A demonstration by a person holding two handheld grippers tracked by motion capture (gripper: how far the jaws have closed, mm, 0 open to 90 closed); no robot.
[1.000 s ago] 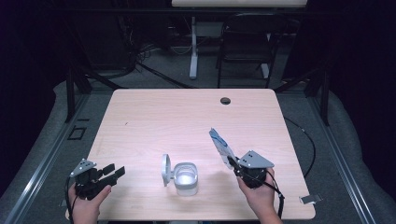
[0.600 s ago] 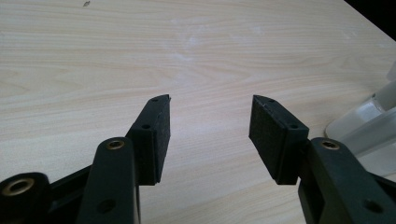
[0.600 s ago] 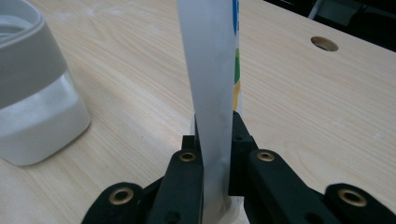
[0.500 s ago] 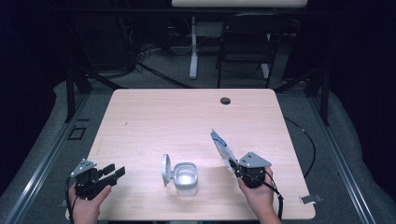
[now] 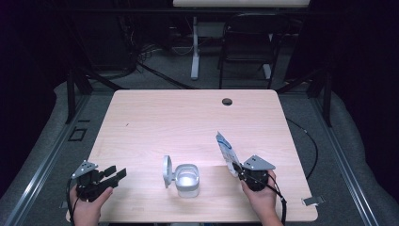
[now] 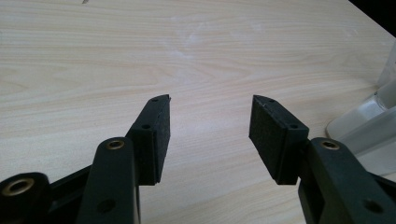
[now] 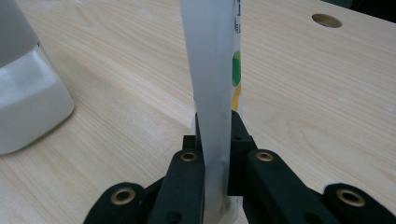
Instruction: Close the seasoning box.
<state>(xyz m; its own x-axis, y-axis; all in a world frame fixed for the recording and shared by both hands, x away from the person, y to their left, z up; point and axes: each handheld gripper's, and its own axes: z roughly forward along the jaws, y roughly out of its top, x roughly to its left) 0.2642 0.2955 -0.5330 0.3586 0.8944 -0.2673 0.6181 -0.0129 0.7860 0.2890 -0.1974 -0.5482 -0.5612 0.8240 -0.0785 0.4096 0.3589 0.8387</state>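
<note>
A dark room, cables and a chair (image 5: 244, 47) behind a pale wooden table (image 5: 188, 117). Near its front edge a clear tub (image 5: 187, 179) stands with its lid (image 5: 166, 171) flipped up, ready, I'd guess, to take something. The right gripper (image 5: 239, 170) is clamped on a sachet (image 5: 227, 149), pinching its lower end so the packet stands up, just right of the tub. The left gripper (image 5: 115, 173) rests low at the table's left corner, jaws apart and empty, likely waiting to steady the tub.
</note>
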